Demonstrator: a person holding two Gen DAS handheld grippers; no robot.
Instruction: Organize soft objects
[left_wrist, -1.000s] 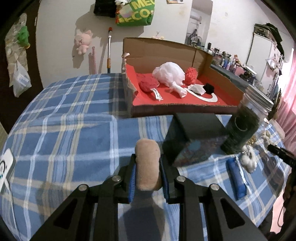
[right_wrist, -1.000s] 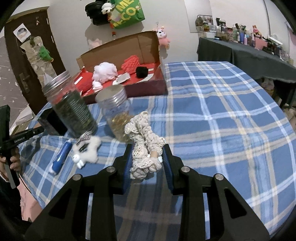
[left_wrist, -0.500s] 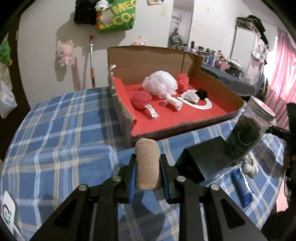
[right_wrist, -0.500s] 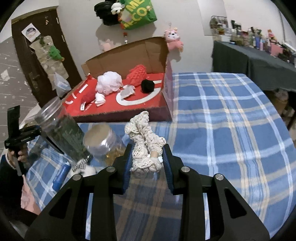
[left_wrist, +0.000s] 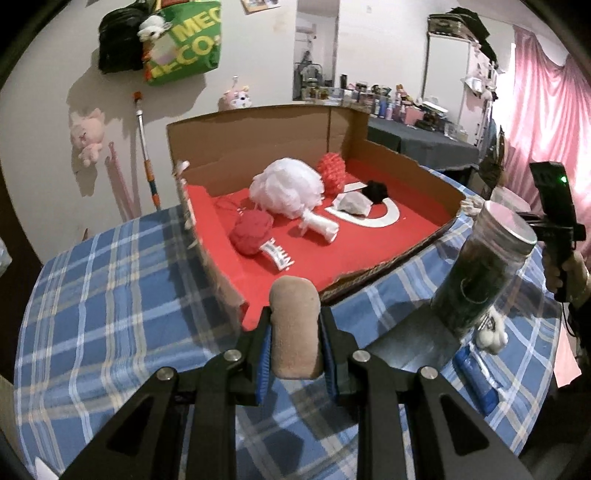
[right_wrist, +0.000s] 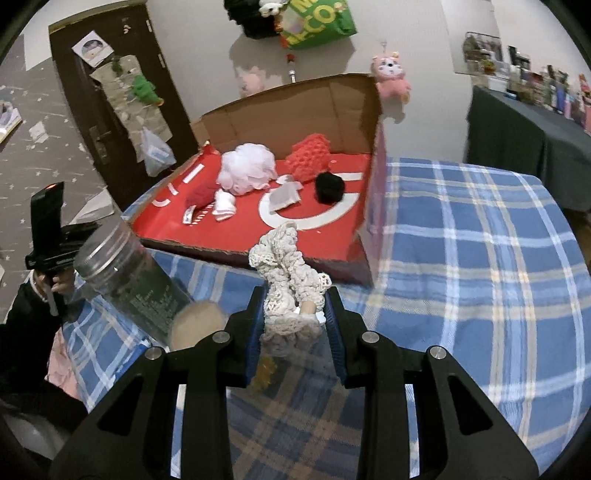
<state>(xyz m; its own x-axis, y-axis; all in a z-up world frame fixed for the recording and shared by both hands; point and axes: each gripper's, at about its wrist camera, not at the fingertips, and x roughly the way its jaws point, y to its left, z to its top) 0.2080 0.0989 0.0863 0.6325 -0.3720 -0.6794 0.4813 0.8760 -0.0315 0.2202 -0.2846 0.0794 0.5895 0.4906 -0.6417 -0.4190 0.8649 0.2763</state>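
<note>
1. Left wrist view: your left gripper (left_wrist: 295, 334) has its fingers closed on a tan sponge (left_wrist: 294, 325), which stands upright between them, long axis along the fingers. The red-lined cardboard box (left_wrist: 373, 236) lies straight ahead, its near corner just beyond the sponge, over the plaid desk (left_wrist: 110, 302).
2. Right wrist view: your right gripper (right_wrist: 295, 314) has its fingers clamped on a cream crocheted piece (right_wrist: 286, 273), which sticks up and forward. The box (right_wrist: 364, 206) sits ahead and slightly left, its near edge close; both hands look about equally near.
</note>
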